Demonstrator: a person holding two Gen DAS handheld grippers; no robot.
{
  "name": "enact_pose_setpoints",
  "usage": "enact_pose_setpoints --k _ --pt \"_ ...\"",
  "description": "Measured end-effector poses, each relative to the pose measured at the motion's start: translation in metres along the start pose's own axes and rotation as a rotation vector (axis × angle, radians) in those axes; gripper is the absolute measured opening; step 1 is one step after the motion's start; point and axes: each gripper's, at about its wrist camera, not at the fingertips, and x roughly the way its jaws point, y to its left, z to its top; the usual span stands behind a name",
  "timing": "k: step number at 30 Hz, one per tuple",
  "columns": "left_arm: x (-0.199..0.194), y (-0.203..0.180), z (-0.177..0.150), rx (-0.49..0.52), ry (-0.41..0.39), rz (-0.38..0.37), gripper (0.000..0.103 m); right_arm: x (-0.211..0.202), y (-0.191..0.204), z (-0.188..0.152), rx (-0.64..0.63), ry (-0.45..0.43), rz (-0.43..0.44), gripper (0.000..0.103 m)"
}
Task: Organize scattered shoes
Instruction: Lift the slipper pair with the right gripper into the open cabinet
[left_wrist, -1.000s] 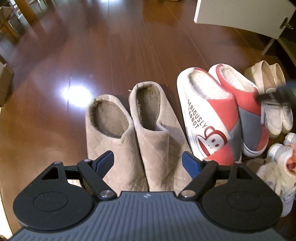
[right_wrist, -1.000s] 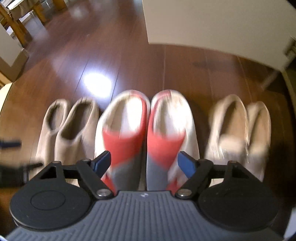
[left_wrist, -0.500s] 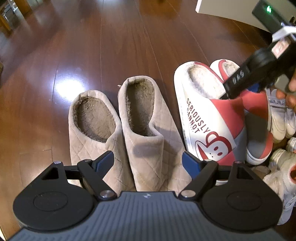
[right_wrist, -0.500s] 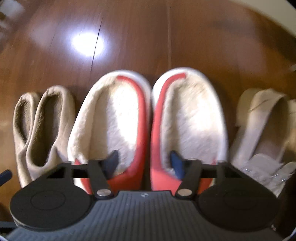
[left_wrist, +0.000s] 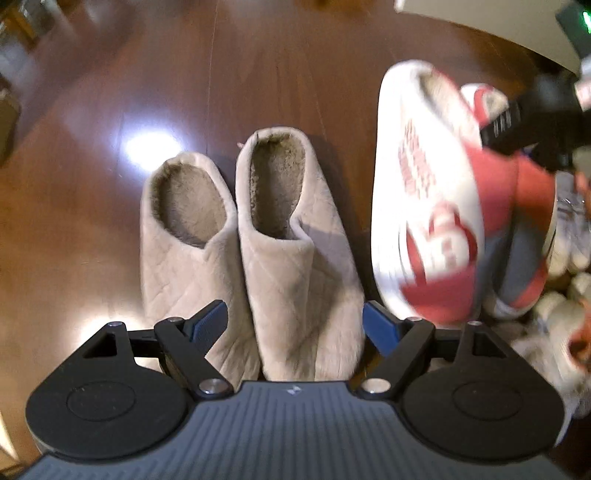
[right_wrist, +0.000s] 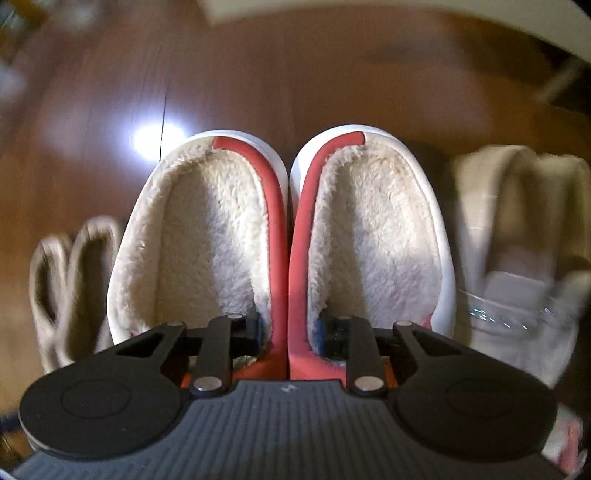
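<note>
Meanwhile right gripper (right_wrist: 288, 332) fingers close on the red slippers' (right_wrist: 284, 258) inner walls, beige slippers (left_wrist: 243, 236) beside; left gripper (left_wrist: 295, 325) wide.

Two wrist cameras, both aimed steeply down at the wooden floor (left_wrist: 295, 74).

The left wrist view hangs above the beige slippers (left_wrist: 251, 240), the red-and-white slippers (left_wrist: 443, 206) at its right edge. The right wrist view sits much closer, directly over the red-and-white pair (right_wrist: 284, 240), the beige pair (right_wrist: 70, 288) at its left. Both views share these two pairs.
</note>
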Motion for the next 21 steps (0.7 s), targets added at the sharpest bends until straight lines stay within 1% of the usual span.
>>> enact_pose_setpoints --k 2,3,4,6,7,8,10,11,12,13,15,16,18,20,21 --pt "-0.04 -0.007 -0.005 0.072 -0.04 0.045 0.082 -0.049 -0.009 -0.002 0.122 -0.028 0.036 0.022" --pt "-0.061 -0.011 -0.007 0.119 -0.057 0.075 0.082 -0.067 -0.012 -0.003 0.163 -0.034 0.047 0.022" --pt "-0.078 -0.015 -0.009 0.152 -0.072 0.086 0.082 -0.081 -0.015 -0.004 0.195 -0.037 0.056 0.022" --pt "-0.133 -0.026 -0.016 0.248 -0.132 0.085 0.082 -0.147 -0.031 -0.01 0.336 -0.062 0.085 0.022" --pt "-0.146 -0.03 -0.017 0.274 -0.146 0.08 0.082 -0.174 -0.038 -0.011 0.389 -0.075 0.089 0.022" --pt "-0.174 -0.039 -0.019 0.333 -0.177 0.07 0.082 -0.199 -0.044 -0.011 0.434 -0.087 0.087 0.022" --pt "-0.212 -0.055 -0.022 0.419 -0.222 0.059 0.082 -0.28 -0.066 -0.014 0.566 -0.13 0.065 0.022" --pt "-0.24 -0.068 -0.021 0.48 -0.261 0.046 0.082 -0.314 -0.075 -0.015 0.608 -0.151 0.044 0.022" --pt "-0.261 -0.079 -0.019 0.524 -0.294 0.033 0.082 -0.336 -0.08 -0.015 0.633 -0.166 0.026 0.022" --pt "-0.27 -0.086 -0.016 0.546 -0.31 0.024 0.083 -0.354 -0.084 -0.015 0.651 -0.178 0.013 0.022" --pt "-0.305 -0.111 -0.005 0.621 -0.378 -0.016 0.083 -0.415 -0.101 -0.016 0.718 -0.232 -0.032 0.022" --pt "-0.312 -0.12 -0.001 0.639 -0.401 -0.034 0.083 -0.436 -0.109 -0.016 0.748 -0.255 -0.049 0.022" --pt "-0.33 -0.144 0.013 0.699 -0.461 -0.099 0.083 -0.469 -0.125 -0.017 0.808 -0.294 -0.078 0.022" --pt "-0.333 -0.165 0.023 0.758 -0.496 -0.145 0.083 -0.494 -0.142 -0.016 0.874 -0.33 -0.113 0.022" --pt "-0.329 -0.177 0.03 0.803 -0.515 -0.175 0.083 -0.501 -0.15 -0.014 0.903 -0.339 -0.134 0.022"
